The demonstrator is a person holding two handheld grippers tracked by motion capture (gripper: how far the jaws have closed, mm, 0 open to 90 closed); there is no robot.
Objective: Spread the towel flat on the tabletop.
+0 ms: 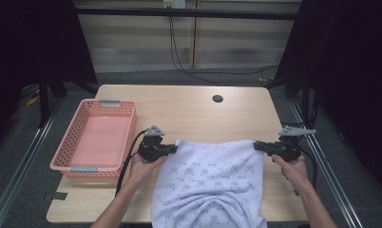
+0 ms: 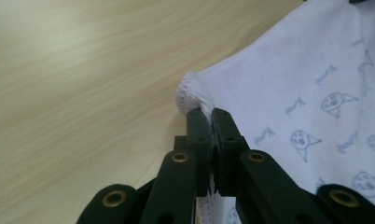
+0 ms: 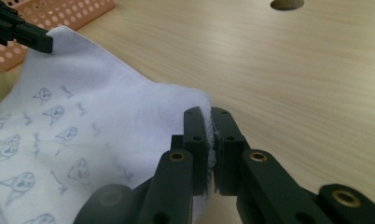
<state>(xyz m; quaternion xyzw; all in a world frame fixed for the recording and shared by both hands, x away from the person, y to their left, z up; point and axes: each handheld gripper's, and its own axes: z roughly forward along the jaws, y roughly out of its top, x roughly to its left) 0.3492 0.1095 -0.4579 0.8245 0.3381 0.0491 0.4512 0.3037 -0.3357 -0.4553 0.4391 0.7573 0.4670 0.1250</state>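
From the high view, you are working at a pale wooden table (image 1: 194,111) with a round cable hole (image 1: 217,99) near its far edge. Grey floor and dark curtains surround it, and black cables run down the slatted wall behind. A pink perforated basket (image 1: 127,128) sits on the table's left part, well apart from the cloth. The white printed cloth (image 1: 210,185) lies in the middle of the near half, its near end hanging over the table edge. Your left gripper (image 1: 174,148) meets the cloth's far left corner, and your right gripper (image 1: 256,145) meets its far right corner; the far hem is stretched between them.

In the left gripper view, your left gripper (image 2: 212,114) has its jaws clamped together on the cloth (image 2: 293,88), with the stitched corner bunched just past the tips and bare wood beneath.

In the right gripper view, your right gripper (image 3: 210,114) is likewise pinched tight on a fold of the cloth (image 3: 106,121). The basket (image 3: 59,11) shows at top left, the cable hole (image 3: 287,4) at the top edge, and your left gripper (image 3: 45,43) grips the far corner.
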